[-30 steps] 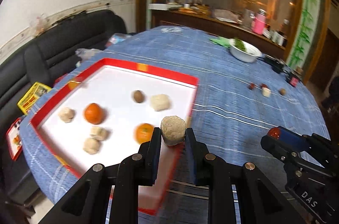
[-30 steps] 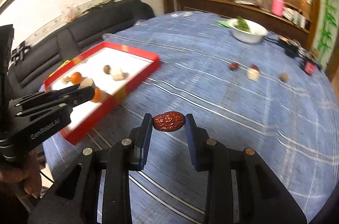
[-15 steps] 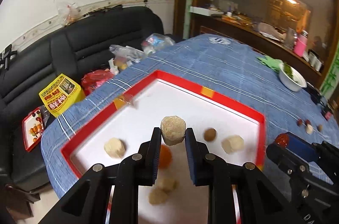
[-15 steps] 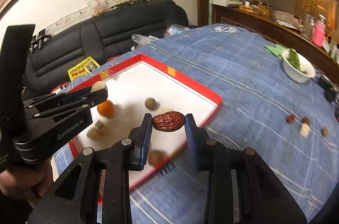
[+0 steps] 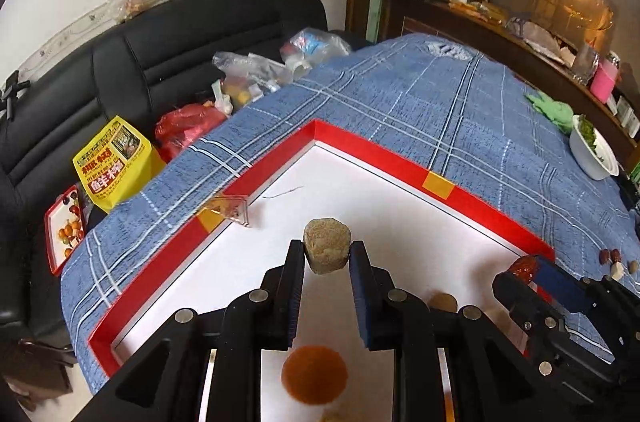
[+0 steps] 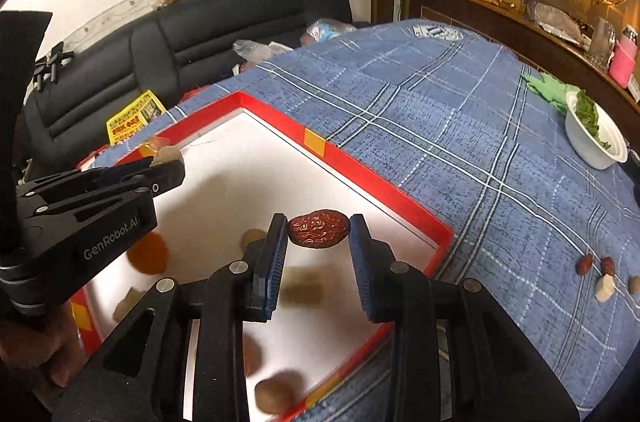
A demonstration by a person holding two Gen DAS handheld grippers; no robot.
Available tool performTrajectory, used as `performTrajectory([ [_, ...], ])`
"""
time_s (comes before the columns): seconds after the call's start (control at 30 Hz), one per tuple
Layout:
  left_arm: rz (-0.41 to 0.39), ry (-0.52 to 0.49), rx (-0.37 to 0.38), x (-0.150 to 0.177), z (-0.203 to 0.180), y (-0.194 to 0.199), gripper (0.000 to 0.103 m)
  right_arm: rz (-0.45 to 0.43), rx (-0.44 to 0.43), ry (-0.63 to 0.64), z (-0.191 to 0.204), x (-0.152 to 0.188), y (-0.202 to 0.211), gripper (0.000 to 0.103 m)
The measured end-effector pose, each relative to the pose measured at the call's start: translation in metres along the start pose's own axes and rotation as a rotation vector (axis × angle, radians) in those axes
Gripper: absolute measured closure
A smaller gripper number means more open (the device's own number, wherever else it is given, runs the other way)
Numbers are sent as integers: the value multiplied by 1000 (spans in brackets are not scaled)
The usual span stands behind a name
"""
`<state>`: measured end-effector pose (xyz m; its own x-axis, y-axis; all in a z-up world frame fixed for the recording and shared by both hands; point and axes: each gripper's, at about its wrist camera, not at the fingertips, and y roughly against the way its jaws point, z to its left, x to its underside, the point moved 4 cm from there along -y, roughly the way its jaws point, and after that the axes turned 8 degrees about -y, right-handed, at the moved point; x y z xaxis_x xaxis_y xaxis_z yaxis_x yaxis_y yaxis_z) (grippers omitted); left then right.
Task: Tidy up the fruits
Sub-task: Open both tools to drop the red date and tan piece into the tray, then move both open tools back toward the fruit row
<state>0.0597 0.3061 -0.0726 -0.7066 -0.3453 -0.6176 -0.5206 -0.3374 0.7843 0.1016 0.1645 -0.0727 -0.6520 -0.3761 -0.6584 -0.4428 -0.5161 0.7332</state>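
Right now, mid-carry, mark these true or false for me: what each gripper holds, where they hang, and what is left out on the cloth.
1. The left gripper is shut on a tan crumbly lump. True.
2. The right gripper holds an orange. False: its jaws clamp a wrinkled red date; the orange fruit lies in the tray.
3. Both grippers hang over the red-rimmed tray. True.
4. The white bowl sits inside the tray. False: it stands out on the blue plaid tablecloth, far from the tray.
5. No small fruits remain on the cloth. False: a loose cluster lies there near the right edge of the right wrist view.
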Motion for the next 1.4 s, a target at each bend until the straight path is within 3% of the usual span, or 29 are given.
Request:
performTrajectory([
  [0.37,39,4,-47,-5,0,-21,81,56,2,-24,-5,-6,-27,72],
  [0.47,97,1,-60,-2,3,-28,80,105,7,-20,-3,-2,-34,72],
  [0.53,138,24,-77,1,8,-30,71,118,21,-5,-3,0,-34,70],
  [0.57,155,41,-84,3,11,-28,59,117,24,-1,-3,0,-31,60],
  [0.6,160,53,-83,4,13,-25,56,109,23,-5,-3,-1,-25,49],
  [0.63,154,60,-80,5,14,-20,51,97,19,-10,-4,-2,-20,47],
  [0.73,117,72,-74,5,13,4,43,50,13,-23,-8,-5,6,47],
  [0.93,-54,63,-32,3,-11,70,37,-71,14,-36,-25,1,75,47],
  [1.13,-229,-80,22,8,-75,123,30,-134,42,-112,-69,22,127,39],
  [1.27,-277,-204,73,20,-130,136,29,-130,82,-174,-107,46,142,40],
  [1.4,-268,-301,124,37,-177,134,28,-104,131,-268,-152,75,148,40],
])
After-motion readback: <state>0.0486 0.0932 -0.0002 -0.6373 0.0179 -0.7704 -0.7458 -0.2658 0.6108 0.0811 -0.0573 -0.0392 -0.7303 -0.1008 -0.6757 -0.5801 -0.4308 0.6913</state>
